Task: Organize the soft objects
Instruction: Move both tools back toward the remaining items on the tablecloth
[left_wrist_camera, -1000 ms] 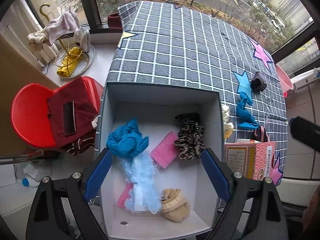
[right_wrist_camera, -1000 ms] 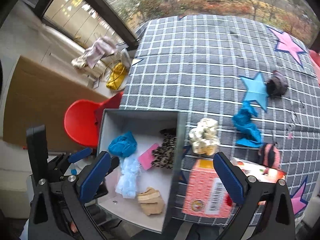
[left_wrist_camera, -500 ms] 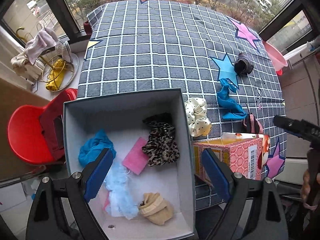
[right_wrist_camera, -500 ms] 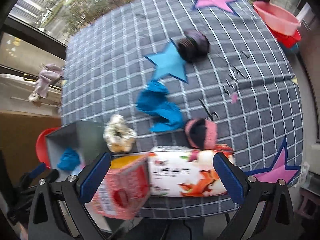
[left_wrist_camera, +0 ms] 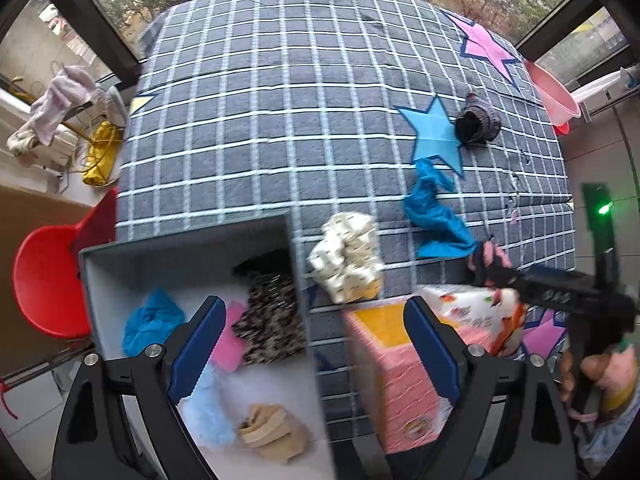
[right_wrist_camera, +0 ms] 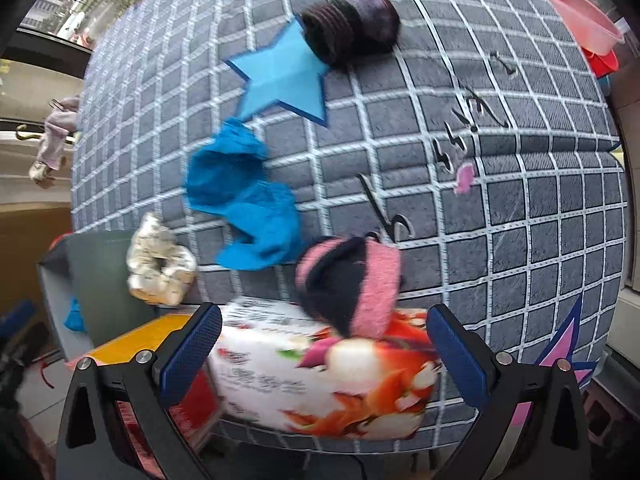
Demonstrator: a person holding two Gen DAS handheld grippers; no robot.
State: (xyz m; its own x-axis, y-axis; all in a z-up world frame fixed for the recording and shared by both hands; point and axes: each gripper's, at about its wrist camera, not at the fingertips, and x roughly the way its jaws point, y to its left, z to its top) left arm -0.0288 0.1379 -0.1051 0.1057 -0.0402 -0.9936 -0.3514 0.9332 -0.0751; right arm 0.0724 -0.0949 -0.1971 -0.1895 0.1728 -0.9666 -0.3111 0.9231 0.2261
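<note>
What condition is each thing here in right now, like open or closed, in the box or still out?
Grey storage box: open-topped, partly filled.
Leopard-print scrunchie: inside the box.
Cream dotted scrunchie: on the cloth, beside the box.
Crumpled blue cloth: loose on the checked tablecloth.
Pink-and-black knit sock roll: out, behind the tissue pack.
Left tongs: open, empty.
Right tongs: open, empty.

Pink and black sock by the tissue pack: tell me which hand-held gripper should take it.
Right. The right hand-held gripper is open and faces the pink and black sock; the left hand-held gripper sits over the box edge.
</note>
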